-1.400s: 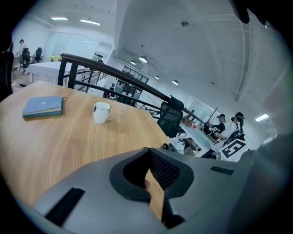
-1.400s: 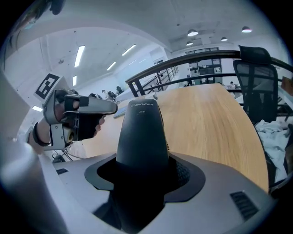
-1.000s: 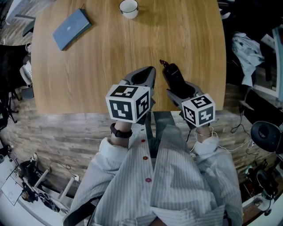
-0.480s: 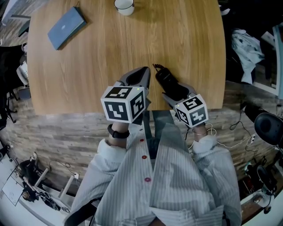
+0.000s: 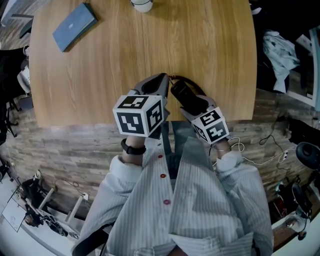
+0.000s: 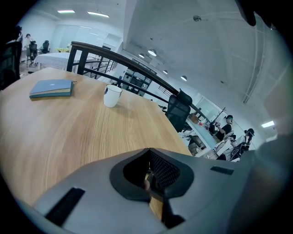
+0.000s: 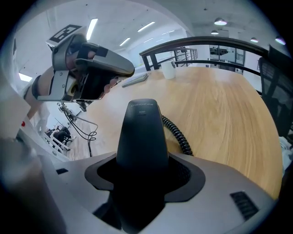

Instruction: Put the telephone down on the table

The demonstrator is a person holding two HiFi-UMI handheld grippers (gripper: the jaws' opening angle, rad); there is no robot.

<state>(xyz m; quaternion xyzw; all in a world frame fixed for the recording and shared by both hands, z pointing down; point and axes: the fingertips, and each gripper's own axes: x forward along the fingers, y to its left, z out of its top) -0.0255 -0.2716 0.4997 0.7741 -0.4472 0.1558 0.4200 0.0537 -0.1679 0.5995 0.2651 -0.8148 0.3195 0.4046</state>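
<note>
The black telephone handset sits between the jaws of my right gripper, which is shut on it over the table's near edge. Its coiled cord curls off the far end. In the right gripper view the handset stands up from the jaws, its cord trailing to the right above the wood. My left gripper is just left of the handset, almost touching it, jaws closed with nothing between them. The left gripper looks out over the wooden table.
A blue book lies at the table's far left and a white mug stands at the far edge; the left gripper view shows the book and mug too. The wooden table ends just under the grippers.
My right gripper has carried the handset to the left and slightly forward, close beside the left gripper. The left gripper has barely moved.
</note>
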